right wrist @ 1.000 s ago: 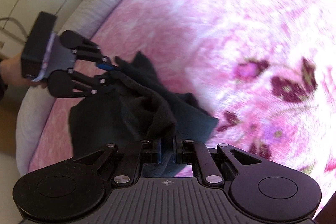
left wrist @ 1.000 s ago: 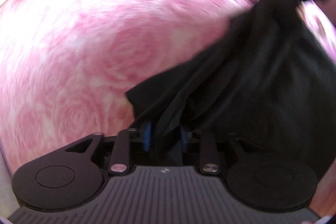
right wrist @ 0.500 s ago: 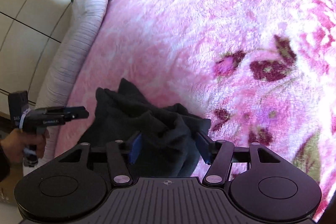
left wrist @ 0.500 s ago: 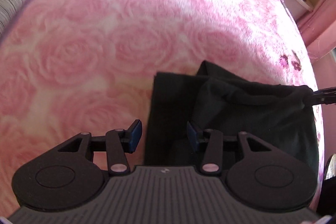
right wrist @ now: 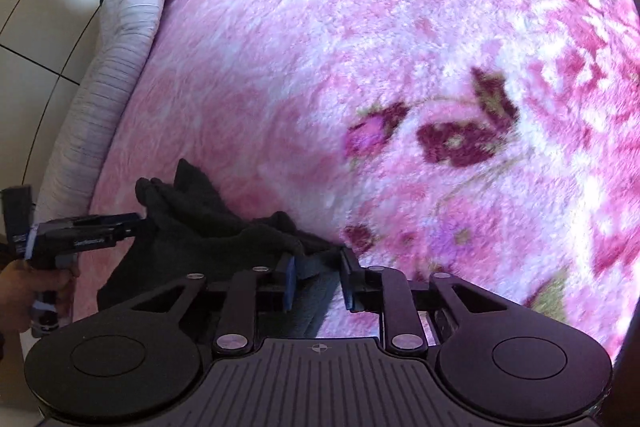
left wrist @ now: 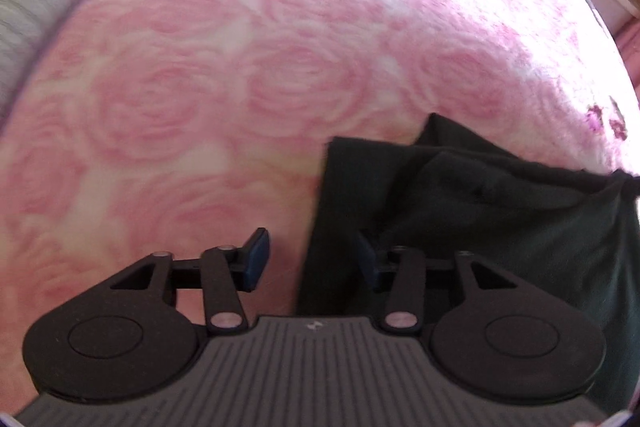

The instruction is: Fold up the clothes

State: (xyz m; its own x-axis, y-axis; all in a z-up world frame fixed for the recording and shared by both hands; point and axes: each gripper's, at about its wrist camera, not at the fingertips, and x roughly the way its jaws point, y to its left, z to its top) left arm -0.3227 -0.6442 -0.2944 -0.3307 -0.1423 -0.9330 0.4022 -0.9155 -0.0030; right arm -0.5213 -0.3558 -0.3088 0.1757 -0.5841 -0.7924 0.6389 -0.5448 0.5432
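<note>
Your left gripper [left wrist: 308, 259] stands with its jaws apart, gripping nothing; the straight edge of the crumpled black fabric garment [left wrist: 472, 211] runs between its blue pads. Your right gripper [right wrist: 318, 281] has just been closing, yet its pads are still apart, with a fold of the garment lying loosely between them. The garment lies bunched on the fluffy pink rose-patterned blanket [left wrist: 224, 75], near the ribbed white bed edge [right wrist: 108, 99].
</note>
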